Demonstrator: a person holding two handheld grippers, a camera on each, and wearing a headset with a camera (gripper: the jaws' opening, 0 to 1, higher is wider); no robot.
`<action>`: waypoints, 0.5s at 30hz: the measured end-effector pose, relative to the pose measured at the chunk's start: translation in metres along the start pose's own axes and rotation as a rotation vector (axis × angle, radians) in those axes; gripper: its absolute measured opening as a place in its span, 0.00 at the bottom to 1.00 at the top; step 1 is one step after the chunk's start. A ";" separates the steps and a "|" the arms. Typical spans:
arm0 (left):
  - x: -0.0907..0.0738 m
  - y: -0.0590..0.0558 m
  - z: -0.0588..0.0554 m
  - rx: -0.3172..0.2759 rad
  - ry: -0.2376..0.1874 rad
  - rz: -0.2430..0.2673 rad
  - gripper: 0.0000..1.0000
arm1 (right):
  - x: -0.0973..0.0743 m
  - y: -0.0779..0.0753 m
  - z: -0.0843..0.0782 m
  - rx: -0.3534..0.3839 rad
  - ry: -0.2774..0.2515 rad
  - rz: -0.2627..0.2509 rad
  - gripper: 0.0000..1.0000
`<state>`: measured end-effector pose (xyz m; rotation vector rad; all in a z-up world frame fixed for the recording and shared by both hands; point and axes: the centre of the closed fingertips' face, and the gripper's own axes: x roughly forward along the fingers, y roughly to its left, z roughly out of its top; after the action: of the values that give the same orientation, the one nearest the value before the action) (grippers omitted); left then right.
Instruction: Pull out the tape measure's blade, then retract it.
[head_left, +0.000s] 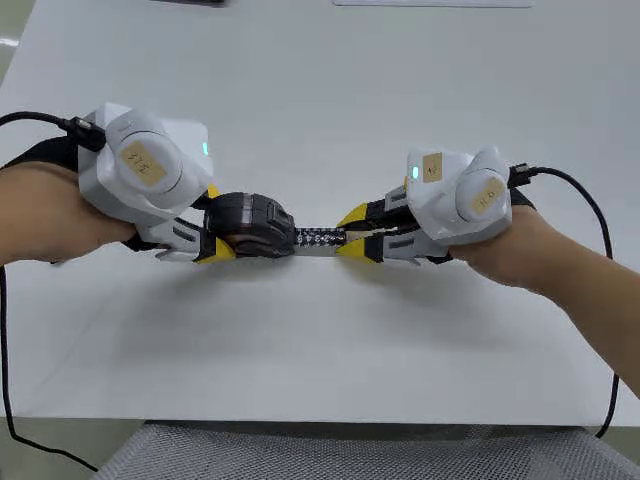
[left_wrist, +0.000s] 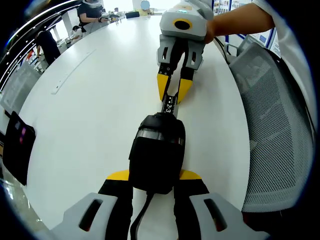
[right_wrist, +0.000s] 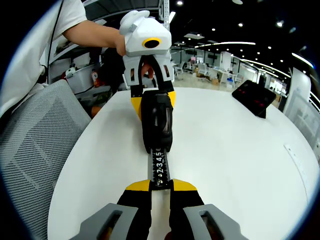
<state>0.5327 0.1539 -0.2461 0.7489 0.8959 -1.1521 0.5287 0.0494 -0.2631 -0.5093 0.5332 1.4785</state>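
At 9 o'clock in the head view: left hand-held gripper (head_left: 217, 222), closed on the black case of the tape measure (head_left: 255, 225), yellow tips pressed to its two broad sides. Case low over the white table (head_left: 300, 90); resting on it or just above, hard to tell. Held so, probably, to anchor the case and keep the blade slot aimed toward 3 o'clock, straight at the other tool. Same hold from the left gripper view: case wedged between own jaws at 6 o'clock, slot end pointing to 12. Centre: a short length of blade (head_left: 318, 240) drawn out, black with white numerals, level and seemingly taut between the two tools; numerals 2 to 5 readable in the right gripper view. At 3 o'clock: right hand-held gripper (head_left: 352, 233), pinched narrow on the blade's free end, tips closed over it and in line with the slot, likely so as to pull without bending or twisting the strip. Judged early in the pull-out, or equally near the end of the retract; not decidable here. Risk, as a guess: slip at the pinch, then snap-back into the case. At 6 o'clock, below the table edge: grey mesh chair (head_left: 300, 455).
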 end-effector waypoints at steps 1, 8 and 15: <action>0.000 0.000 0.000 0.001 0.000 0.000 0.26 | -0.001 0.000 -0.001 0.000 0.002 -0.001 0.09; 0.000 0.000 0.000 0.003 0.002 0.000 0.26 | -0.007 -0.001 -0.006 0.002 0.009 -0.006 0.09; 0.000 -0.001 0.000 0.006 0.007 0.002 0.26 | -0.013 0.000 -0.011 0.001 0.012 -0.011 0.09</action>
<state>0.5320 0.1536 -0.2464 0.7585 0.8980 -1.1515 0.5285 0.0322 -0.2635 -0.5199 0.5394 1.4655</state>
